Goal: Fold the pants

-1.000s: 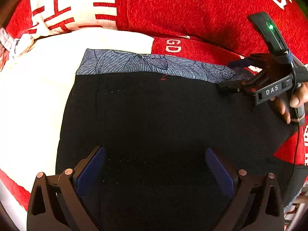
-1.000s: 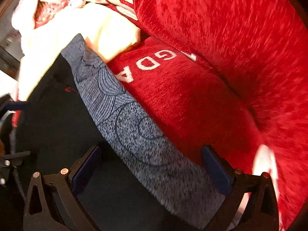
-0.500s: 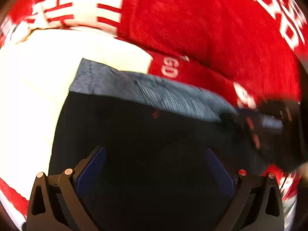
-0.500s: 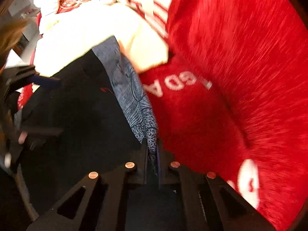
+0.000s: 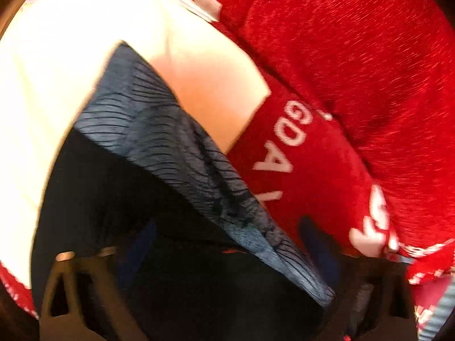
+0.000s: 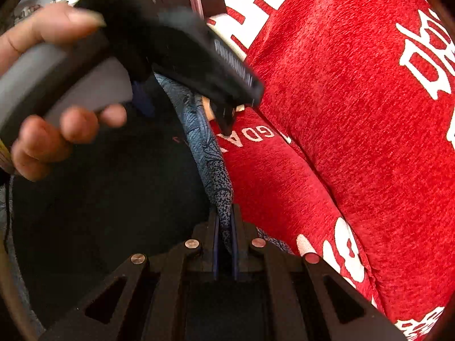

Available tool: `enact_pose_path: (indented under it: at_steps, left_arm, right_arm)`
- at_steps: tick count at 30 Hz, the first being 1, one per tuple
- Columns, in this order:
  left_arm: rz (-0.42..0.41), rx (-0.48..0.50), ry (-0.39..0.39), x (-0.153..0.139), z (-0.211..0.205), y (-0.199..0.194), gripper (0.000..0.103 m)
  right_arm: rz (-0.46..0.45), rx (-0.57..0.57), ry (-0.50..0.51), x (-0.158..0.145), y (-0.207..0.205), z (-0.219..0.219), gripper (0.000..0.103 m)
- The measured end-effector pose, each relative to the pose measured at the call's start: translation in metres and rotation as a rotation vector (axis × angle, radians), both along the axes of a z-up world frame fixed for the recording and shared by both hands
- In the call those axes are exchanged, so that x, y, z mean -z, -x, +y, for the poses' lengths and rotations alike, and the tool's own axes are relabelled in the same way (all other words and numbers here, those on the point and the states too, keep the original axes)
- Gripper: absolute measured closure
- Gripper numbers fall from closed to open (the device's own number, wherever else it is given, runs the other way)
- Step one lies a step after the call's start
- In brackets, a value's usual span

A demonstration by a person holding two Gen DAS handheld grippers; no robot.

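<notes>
Black pants (image 5: 119, 199) with a grey patterned waistband (image 5: 176, 153) lie on a red sofa cover. My right gripper (image 6: 224, 221) is shut on the waistband (image 6: 210, 156) near its right end, lifting it into a ridge. My left gripper (image 5: 227, 244) is open; its blurred fingers straddle the waistband and the black cloth. In the right wrist view the left gripper's body (image 6: 170, 45), held by a hand (image 6: 57, 130), hangs over the waistband further along.
The red cover with white lettering (image 5: 284, 142) spreads under and behind the pants, rising into the sofa back (image 6: 355, 99). A cream cushion area (image 5: 85, 34) lies left of the waistband.
My left gripper has swung forward and right, up to the waistband, still open. My right gripper closed on the waistband half a second ago and still holds it.
</notes>
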State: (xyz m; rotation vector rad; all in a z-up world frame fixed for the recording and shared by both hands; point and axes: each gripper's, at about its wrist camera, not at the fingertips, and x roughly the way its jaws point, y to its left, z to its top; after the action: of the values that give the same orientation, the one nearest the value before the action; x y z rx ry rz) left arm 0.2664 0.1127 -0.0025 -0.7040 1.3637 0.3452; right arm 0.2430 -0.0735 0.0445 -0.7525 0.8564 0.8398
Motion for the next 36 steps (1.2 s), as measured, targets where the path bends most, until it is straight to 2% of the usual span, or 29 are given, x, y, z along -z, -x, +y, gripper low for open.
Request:
enact_pose_path:
  at_steps: [1, 2, 6, 7, 8, 9, 10, 11, 12, 13, 14, 15, 16, 18, 24, 28, 30, 32, 36]
  left_arm:
    - [0.0, 0.021, -0.023, -0.003, -0.003, 0.002, 0.055]
    - [-0.04, 0.038, 0.007, -0.007, -0.006, 0.004, 0.075]
    - [-0.088, 0.048, -0.023, -0.019, -0.016, 0.015, 0.085]
    - [-0.096, 0.054, -0.04, -0.022, -0.02, 0.018, 0.087]
    - [-0.106, 0.064, -0.059, -0.024, -0.023, 0.021, 0.088]
    - [-0.113, 0.068, -0.073, -0.024, -0.024, 0.021, 0.088]
    - [-0.12, 0.072, -0.084, -0.026, -0.027, 0.023, 0.088]
    - [-0.126, 0.077, -0.092, -0.028, -0.029, 0.026, 0.089]
    - [-0.132, 0.081, -0.098, -0.031, -0.031, 0.028, 0.089]
    - [-0.14, 0.083, -0.099, -0.035, -0.031, 0.032, 0.089]
    - [-0.147, 0.082, -0.089, -0.038, -0.026, 0.03, 0.089]
    - [-0.156, 0.08, -0.072, -0.04, -0.024, 0.03, 0.089]
    - [-0.167, 0.077, -0.068, -0.041, -0.024, 0.032, 0.089]
    - [-0.205, 0.086, -0.056, -0.055, -0.022, 0.045, 0.089]
    - [-0.341, 0.126, -0.012, -0.097, -0.023, 0.108, 0.089]
    - [-0.386, 0.149, 0.024, -0.1, -0.027, 0.164, 0.089]
    - [-0.4, 0.162, 0.031, -0.095, -0.031, 0.187, 0.089]
    - [-0.412, 0.172, 0.039, -0.089, -0.034, 0.21, 0.089]
    - [-0.418, 0.169, 0.099, -0.071, -0.032, 0.249, 0.089]
  right_arm:
    - [-0.009, -0.003, 0.003, -0.001, 0.002, 0.0, 0.095]
    - [-0.014, -0.007, 0.007, -0.004, 0.004, -0.003, 0.095]
    - [-0.036, -0.013, 0.033, -0.003, 0.01, -0.004, 0.093]
    - [-0.022, -0.012, 0.039, -0.003, 0.008, -0.004, 0.081]
    - [-0.007, -0.013, 0.05, 0.0, 0.005, -0.004, 0.049]
    - [-0.006, -0.011, 0.065, 0.003, 0.0, -0.005, 0.028]
    - [0.0, -0.005, 0.074, 0.01, -0.006, -0.001, 0.001]
    - [0.026, -0.006, 0.075, 0.014, -0.012, -0.003, 0.0]
    - [0.072, -0.001, 0.068, 0.017, -0.018, -0.005, 0.001]
    - [0.111, 0.003, 0.054, 0.019, -0.023, -0.007, 0.017]
    - [0.167, 0.02, 0.046, 0.021, -0.03, -0.01, 0.059]
    - [0.2, 0.058, 0.063, 0.021, -0.034, -0.013, 0.074]
    - [0.227, 0.071, 0.046, 0.016, -0.033, -0.016, 0.075]
    - [0.187, 0.071, -0.002, -0.005, -0.017, -0.022, 0.079]
    - [0.018, 0.121, -0.048, -0.069, 0.048, -0.035, 0.081]
    - [-0.077, 0.172, -0.032, -0.068, 0.09, -0.038, 0.081]
    - [-0.131, 0.188, -0.007, -0.063, 0.125, -0.037, 0.082]
    - [-0.147, 0.217, -0.004, -0.058, 0.154, -0.039, 0.082]
    - [-0.166, 0.265, -0.019, -0.048, 0.187, -0.039, 0.082]
